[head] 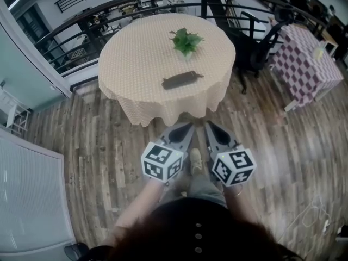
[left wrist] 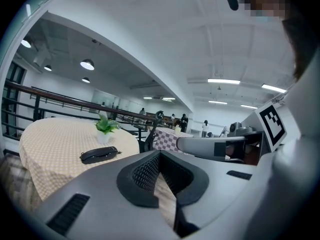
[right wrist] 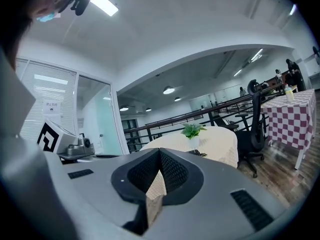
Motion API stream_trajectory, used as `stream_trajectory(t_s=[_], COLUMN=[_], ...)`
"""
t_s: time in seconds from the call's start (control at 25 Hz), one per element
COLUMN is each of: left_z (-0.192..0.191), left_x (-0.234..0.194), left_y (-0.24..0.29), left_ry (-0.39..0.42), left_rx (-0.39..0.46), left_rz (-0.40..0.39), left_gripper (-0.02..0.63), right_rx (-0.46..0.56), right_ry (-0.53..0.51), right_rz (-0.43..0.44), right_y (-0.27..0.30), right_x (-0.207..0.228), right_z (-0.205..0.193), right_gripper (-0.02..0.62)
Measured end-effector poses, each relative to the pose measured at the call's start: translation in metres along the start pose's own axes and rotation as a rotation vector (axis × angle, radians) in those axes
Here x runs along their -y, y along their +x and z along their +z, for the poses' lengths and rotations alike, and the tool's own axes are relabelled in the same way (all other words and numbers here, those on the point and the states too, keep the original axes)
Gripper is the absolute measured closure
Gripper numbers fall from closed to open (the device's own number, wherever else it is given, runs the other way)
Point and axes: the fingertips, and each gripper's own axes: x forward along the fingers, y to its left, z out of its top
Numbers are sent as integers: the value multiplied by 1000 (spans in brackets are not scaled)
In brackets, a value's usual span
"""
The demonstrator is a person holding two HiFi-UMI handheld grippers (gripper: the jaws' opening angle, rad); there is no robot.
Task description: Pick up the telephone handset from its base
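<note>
I hold my left gripper (head: 188, 127) and my right gripper (head: 210, 126) side by side in front of me, over the wooden plank floor (head: 92, 145) and well short of the round bench (head: 136, 64) under its cream checked cloth. Both pairs of fingers (left wrist: 145, 175) are pressed together with nothing between them; through each narrow slit I see only the cloth beyond.

The dark flat telephone (head: 182, 80) lies on the near half of the bench, well apart from me, with a small green potted plant (head: 186, 41) behind it towards the far side. From here I cannot tell handset from base: it reads as one low dark shape.

My worries, as I judge them:
- With my fingers closed, if I arrive without spreading them I would only shove the telephone across the cloth.
- The cloth looks loose and drapes over the edge, so a push or a snagged fingertip could drag it, and the plant with it.
- The shape is low and flat, and my fingers point nearly level; coming in that way I may close on handset and base together, or skid off the top.
- If a cord joins the two parts, lifting fast could pull the base along.
</note>
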Motion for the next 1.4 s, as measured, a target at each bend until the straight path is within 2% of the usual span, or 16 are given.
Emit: stream_trajectory(t_s=[0.24,0.36,0.76,1.0,1.24,1.4], left_z=[21,34,67,80,83,76], left_x=[-50,-76,-143,-162,-182,-184], left_y=[49,72,152,191,201,204], left_ry=[29,13,-40,-25,-43,-30], left_rx=[-5,-8,-10,-21,-23,-64], left_rz=[61,83,139,132,143,103], left_gripper=[600,600,600,600,600,600], right_rx=[14,-8,-46,-78,-113,-130], right_ry=[2,25,6,-16,-13,-9], right_rz=[8,34,102,109,99,96], right_y=[58,92,179,210,226,231], right_x=[52,72,123,149,159,157], right_z=[25,36,64,67,60,55], right_gripper=[586,587,586,586,586,586])
